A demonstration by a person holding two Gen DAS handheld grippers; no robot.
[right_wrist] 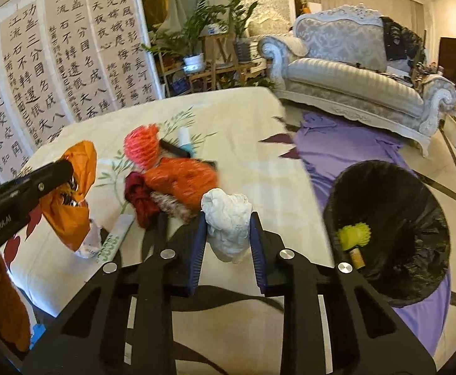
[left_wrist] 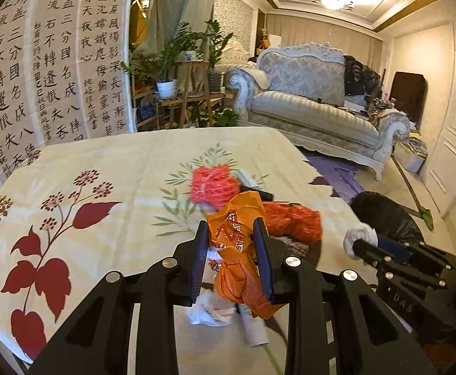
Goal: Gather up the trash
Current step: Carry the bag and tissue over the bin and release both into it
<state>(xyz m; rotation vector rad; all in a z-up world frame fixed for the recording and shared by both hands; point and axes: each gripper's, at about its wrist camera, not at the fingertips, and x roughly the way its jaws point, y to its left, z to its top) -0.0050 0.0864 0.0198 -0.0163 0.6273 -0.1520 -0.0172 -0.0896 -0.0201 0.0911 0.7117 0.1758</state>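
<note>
My left gripper is shut on an orange plastic bag and holds it above the table; the bag also shows in the right wrist view. My right gripper is shut on a crumpled white tissue wad, also visible in the left wrist view. A black-lined trash bin stands on the floor to the right, with a yellow spiky ball inside. More trash lies on the table: orange net, an orange-red bag, a dark red cloth.
The table carries a cream floral cloth. White crumpled paper and a paper tube lie under my left gripper. A purple cloth covers the floor by the sofa. Calligraphy panels stand behind the table.
</note>
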